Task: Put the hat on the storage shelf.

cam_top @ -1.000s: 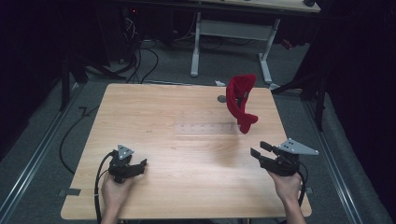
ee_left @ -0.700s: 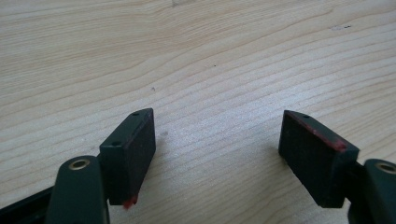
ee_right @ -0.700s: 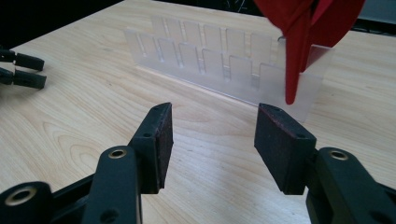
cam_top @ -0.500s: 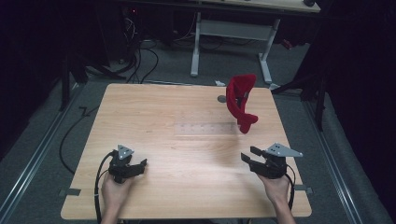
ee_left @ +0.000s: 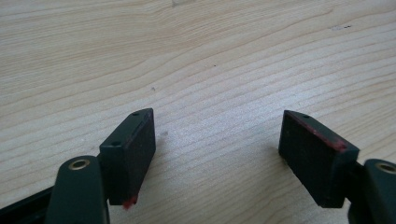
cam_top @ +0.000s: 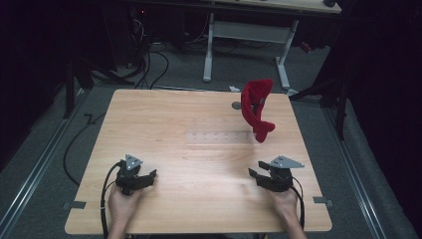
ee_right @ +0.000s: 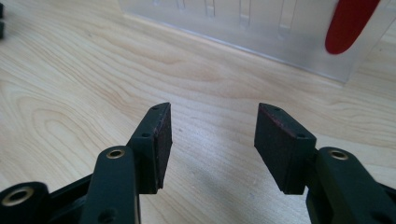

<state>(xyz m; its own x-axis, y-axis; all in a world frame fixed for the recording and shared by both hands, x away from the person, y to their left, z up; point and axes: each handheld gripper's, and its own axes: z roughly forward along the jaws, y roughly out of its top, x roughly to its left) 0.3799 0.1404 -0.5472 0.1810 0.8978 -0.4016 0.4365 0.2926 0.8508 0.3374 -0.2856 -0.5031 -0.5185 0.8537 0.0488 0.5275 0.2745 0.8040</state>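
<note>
Right gripper [cam_top: 258,175] being lowered toward bench [cam_top: 199,124] near right front corner, fingers half open, nothing held. Left gripper [cam_top: 149,175] being kept near left front corner, fingers wide, empty. Red cloth [cam_top: 256,107] hanging near far right edge, ungrasped; approach apparently being prepared.

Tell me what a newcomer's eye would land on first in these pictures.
First the red cloth, draped upright over something at the far right of the wooden table, its tip hanging down. Next, the clear plastic rack lying flat mid-table, hard to spot from above. Last, the two black tools near the front edge: the left hand-held gripper and the right hand-held gripper, both with jaws apart and nothing between them.
</note>
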